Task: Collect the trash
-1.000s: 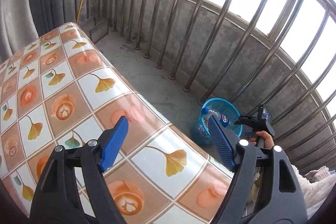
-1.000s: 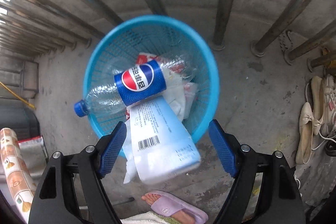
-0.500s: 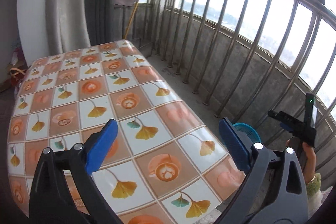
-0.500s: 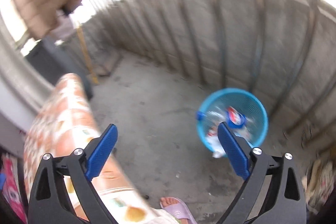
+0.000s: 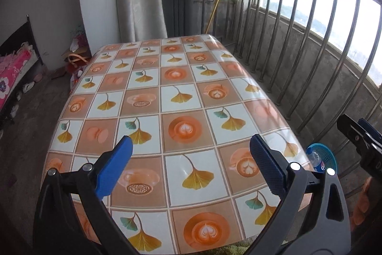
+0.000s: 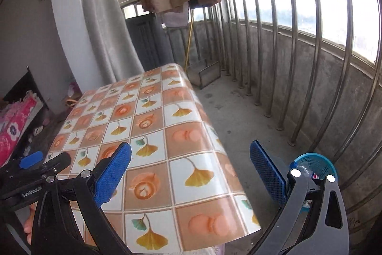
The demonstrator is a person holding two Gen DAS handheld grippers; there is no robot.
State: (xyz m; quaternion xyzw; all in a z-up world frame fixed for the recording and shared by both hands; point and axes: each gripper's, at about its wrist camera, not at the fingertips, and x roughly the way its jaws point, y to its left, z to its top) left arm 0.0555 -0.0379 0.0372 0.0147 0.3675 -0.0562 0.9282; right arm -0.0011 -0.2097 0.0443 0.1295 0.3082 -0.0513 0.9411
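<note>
Swung up and away from the bin in the last second, both of them. Left gripper (image 5: 189, 167) now level over the bench with the orange-and-white leaf-print oilcloth (image 5: 167, 92), blue-padded fingers (image 5: 114, 167) spread wide, nothing between them. No trash spotted anywhere on that cloth. Right gripper (image 6: 189, 171) same deal, fingers parted and empty, no longer hanging over the round blue mesh plastic basket (image 6: 317, 165). Basket now down at 4 o'clock on the concrete floor by the railing, clear plastic bottle with the blue label (image 5: 318, 164) poking out of it. Probably the last drop done, so pretty much finished unless more trash hiding off-camera.
</note>
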